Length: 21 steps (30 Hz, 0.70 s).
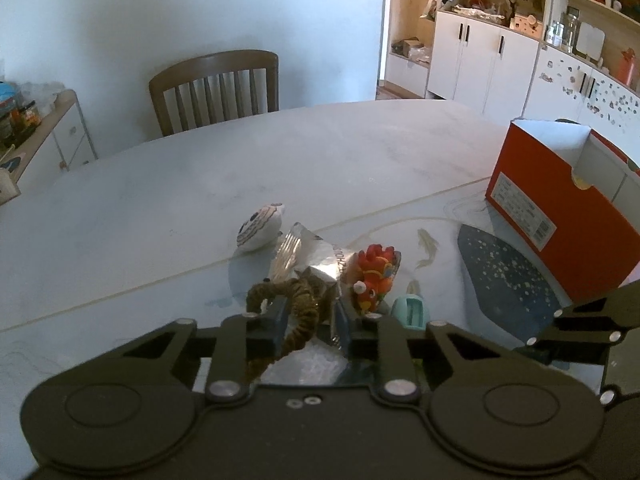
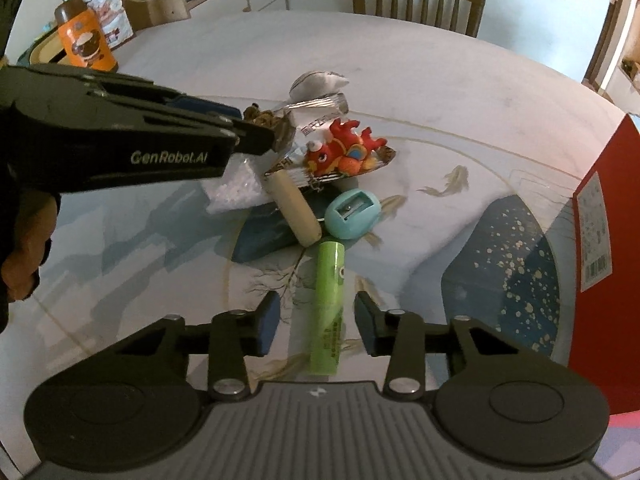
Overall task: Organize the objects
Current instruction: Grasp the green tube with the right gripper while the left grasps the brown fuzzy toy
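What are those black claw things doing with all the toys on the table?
A person is tidying small things on the pale table, holding a claw in each hand. The left claw is around a fuzzy brown twisted wire in the pile beside the red dragon toy. The right claw is open around a green tube that lies flat. The open red cardboard box stands nearby.

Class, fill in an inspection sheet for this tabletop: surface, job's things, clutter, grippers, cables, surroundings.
Surface: round pale table with painted fish and dark patches.
Job's things: red box, open on top, at the table's right; red toy, foil packet, blue sharpener, green tube, beige cylinder, white pouch heaped mid-table.
Clutter: orange can at the far edge.
Grippers: left gripper around a brown furry thing; right gripper open astride the green tube.
Cables: nothing seen.
Surroundings: wooden chair, white cabinets.
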### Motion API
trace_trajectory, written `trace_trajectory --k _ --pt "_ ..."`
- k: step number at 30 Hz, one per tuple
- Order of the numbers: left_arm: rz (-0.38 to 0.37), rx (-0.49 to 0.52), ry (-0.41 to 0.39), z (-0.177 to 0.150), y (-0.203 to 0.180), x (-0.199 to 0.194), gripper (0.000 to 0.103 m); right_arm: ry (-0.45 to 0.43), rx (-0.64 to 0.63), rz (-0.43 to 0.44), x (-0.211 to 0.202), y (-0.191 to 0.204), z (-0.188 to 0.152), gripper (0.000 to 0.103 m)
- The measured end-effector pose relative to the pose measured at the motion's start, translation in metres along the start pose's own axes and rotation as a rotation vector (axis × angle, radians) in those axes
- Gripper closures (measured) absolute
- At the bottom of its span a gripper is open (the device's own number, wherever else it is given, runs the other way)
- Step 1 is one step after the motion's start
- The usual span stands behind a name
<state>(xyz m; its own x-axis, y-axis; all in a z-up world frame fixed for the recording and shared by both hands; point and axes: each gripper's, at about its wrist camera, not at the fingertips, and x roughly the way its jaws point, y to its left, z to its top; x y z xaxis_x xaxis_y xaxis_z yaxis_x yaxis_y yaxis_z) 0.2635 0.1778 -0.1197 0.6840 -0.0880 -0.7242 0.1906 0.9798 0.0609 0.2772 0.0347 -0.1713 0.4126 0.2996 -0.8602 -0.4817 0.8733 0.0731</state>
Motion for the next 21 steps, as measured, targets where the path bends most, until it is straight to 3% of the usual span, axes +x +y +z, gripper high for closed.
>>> trace_trajectory --k 6,12,21 --pt "-0.003 -0.025 0.010 0.002 0.003 0.000 0.097 0.000 -0.018 -0.013 0.001 0.004 0.000 0.074" --pt "0.002 -0.044 0.011 0.002 0.006 -0.003 0.102 0.002 -0.015 -0.031 0.001 0.002 -0.001 0.086" --pt "-0.008 -0.104 -0.010 0.005 0.015 -0.018 0.103 -0.027 0.030 -0.025 -0.012 -0.005 -0.004 0.087"
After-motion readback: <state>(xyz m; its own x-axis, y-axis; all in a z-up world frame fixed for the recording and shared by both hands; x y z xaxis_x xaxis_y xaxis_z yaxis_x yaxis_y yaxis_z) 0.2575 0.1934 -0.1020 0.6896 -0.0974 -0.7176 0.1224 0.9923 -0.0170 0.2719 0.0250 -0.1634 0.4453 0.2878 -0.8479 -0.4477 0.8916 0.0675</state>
